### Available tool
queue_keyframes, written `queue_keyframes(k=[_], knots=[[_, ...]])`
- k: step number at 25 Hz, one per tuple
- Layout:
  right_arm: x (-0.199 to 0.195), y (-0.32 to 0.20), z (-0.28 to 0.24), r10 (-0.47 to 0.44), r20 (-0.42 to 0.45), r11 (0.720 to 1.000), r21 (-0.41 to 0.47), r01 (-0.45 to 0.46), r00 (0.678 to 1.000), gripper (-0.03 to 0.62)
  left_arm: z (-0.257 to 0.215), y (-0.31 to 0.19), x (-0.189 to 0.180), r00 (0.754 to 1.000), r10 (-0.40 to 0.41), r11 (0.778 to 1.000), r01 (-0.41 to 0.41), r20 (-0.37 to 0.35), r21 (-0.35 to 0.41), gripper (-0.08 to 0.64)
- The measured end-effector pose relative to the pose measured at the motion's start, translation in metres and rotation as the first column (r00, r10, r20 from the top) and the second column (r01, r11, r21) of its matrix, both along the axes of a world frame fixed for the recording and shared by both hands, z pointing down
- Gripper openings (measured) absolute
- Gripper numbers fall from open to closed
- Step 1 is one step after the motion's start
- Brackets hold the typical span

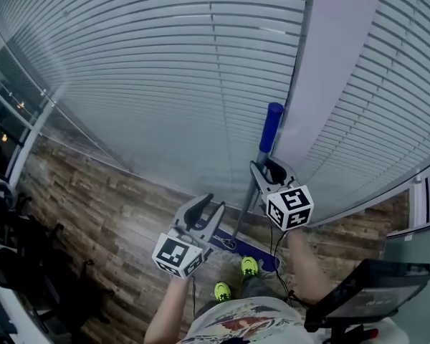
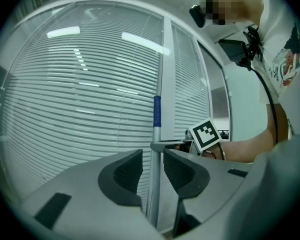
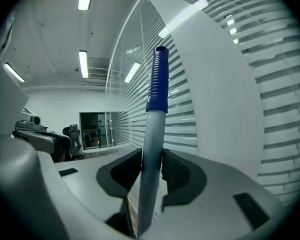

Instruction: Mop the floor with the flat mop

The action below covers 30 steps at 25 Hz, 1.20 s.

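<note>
The flat mop's grey handle [image 1: 252, 185] with a blue grip [image 1: 273, 124] stands almost upright in front of the blinds. Its blue head [image 1: 261, 258] lies on the wooden floor by my feet. My right gripper [image 1: 266, 170] is shut on the handle just below the blue grip; in the right gripper view both pads of the right gripper [image 3: 151, 156] press the handle [image 3: 151, 149]. My left gripper [image 1: 209, 208] is lower and to the left, jaws apart. In the left gripper view the handle [image 2: 155, 159] shows in the gap of the left gripper [image 2: 152, 159] with a slit beside it.
A wall of white blinds [image 1: 165, 70] and a pale pillar [image 1: 330, 70] stand close ahead. Dark office chairs [image 1: 14, 264] crowd the left edge of the wooden floor [image 1: 107, 213]. A dark screen on a stand [image 1: 373, 292] sits at lower right. My yellow-green shoes [image 1: 249, 266] are by the mop head.
</note>
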State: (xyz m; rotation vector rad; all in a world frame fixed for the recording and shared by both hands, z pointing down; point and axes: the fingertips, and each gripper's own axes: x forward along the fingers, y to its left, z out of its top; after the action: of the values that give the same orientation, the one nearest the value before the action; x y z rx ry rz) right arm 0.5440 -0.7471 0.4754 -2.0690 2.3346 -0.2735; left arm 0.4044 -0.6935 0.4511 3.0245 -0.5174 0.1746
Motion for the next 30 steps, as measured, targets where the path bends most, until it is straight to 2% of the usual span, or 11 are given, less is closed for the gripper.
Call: queue_keyframes(k=[2, 6, 9, 11, 13, 16, 19, 23, 26, 27, 30], knots=[[-0.013, 0.006, 0.008, -0.022, 0.016, 1.0, 0.014, 0.022, 1.0, 0.128, 0.007, 0.0, -0.007, 1.0, -0.003, 1.0, 0.003, -0.002, 0.008, 0.106], [-0.053, 0.039, -0.029, -0.101, -0.004, 0.993, 0.054, 0.101, 0.995, 0.123, -0.033, 0.022, -0.017, 0.998, 0.031, 0.999, -0.029, -0.05, 0.038, 0.107], [-0.093, 0.065, -0.041, -0.164, -0.023, 0.982, 0.09, 0.165, 0.986, 0.12, -0.062, 0.039, -0.024, 0.991, 0.099, 0.99, -0.088, -0.091, 0.114, 0.121], [-0.118, 0.084, -0.046, -0.188, -0.039, 0.976, 0.105, 0.191, 0.981, 0.12, -0.09, 0.053, -0.031, 0.977, 0.158, 0.975, -0.132, -0.143, 0.176, 0.156], [-0.148, 0.112, -0.05, -0.203, -0.062, 0.971, 0.12, 0.209, 0.977, 0.118, -0.116, 0.08, -0.044, 0.952, 0.24, 0.95, -0.191, -0.19, 0.245, 0.184], [-0.194, 0.164, -0.069, -0.219, -0.105, 0.963, 0.138, 0.232, 0.97, 0.118, -0.148, 0.129, -0.065, 0.908, 0.368, 0.897, -0.291, -0.2, 0.333, 0.195], [-0.222, 0.19, -0.082, -0.248, -0.124, 0.956, 0.13, 0.263, 0.961, 0.117, -0.164, 0.155, -0.07, 0.861, 0.469, 0.853, -0.382, -0.198, 0.356, 0.201], [-0.236, 0.203, -0.084, -0.291, -0.123, 0.948, 0.095, 0.304, 0.949, 0.117, -0.171, 0.177, -0.071, 0.786, 0.584, 0.789, -0.489, -0.206, 0.373, 0.204], [-0.253, 0.238, -0.082, -0.328, -0.127, 0.937, 0.082, 0.34, 0.936, 0.118, -0.171, 0.223, -0.078, 0.74, 0.643, 0.742, -0.539, -0.197, 0.398, 0.194], [-0.257, 0.252, -0.08, -0.329, -0.125, 0.936, 0.087, 0.341, 0.936, 0.118, -0.169, 0.24, -0.08, 0.735, 0.651, 0.735, -0.548, -0.19, 0.4, 0.147], [-0.262, 0.288, -0.078, -0.335, -0.119, 0.933, 0.101, 0.347, 0.935, 0.118, -0.164, 0.278, -0.085, 0.741, 0.646, 0.741, -0.552, -0.182, 0.384, 0.137]])
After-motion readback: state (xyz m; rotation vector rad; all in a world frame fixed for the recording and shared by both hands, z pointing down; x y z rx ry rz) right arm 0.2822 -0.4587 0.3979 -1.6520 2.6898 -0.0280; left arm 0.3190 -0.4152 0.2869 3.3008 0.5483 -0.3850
